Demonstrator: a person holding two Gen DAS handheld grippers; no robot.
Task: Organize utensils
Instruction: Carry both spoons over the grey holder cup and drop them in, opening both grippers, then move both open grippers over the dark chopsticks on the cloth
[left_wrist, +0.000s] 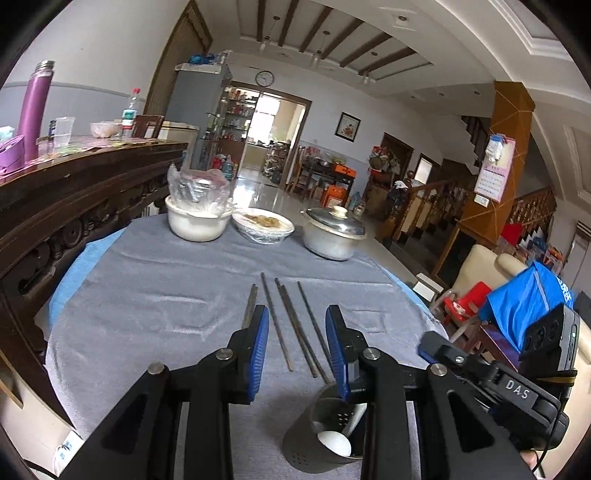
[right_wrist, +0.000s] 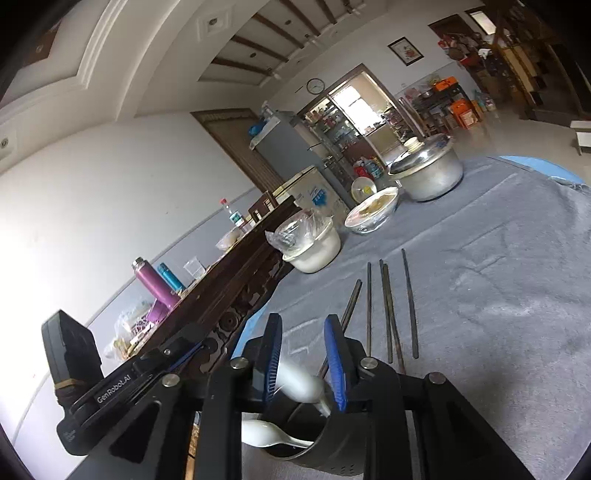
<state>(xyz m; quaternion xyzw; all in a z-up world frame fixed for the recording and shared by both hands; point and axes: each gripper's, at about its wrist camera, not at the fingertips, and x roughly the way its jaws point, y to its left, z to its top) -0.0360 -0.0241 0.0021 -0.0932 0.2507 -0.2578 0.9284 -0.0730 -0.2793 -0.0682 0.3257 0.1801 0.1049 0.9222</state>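
Note:
Several dark chopsticks (left_wrist: 291, 325) lie side by side on the grey tablecloth (left_wrist: 166, 288); they also show in the right wrist view (right_wrist: 388, 310). A dark perforated utensil holder (left_wrist: 317, 439) stands at the near edge with a white spoon (left_wrist: 334, 443) in it. My left gripper (left_wrist: 297, 350) is open and empty above the near ends of the chopsticks. My right gripper (right_wrist: 304, 362) hovers over the holder (right_wrist: 314, 443) with its jaws apart; a white spoon (right_wrist: 299, 380) lies between them, and another white spoon (right_wrist: 266, 434) rests in the holder.
A white bowl with a plastic bag (left_wrist: 197, 218), a wrapped dish of food (left_wrist: 264, 225) and a lidded metal pot (left_wrist: 332, 236) stand along the far side of the table. A dark carved wooden sideboard (left_wrist: 74, 192) with bottles runs along the left.

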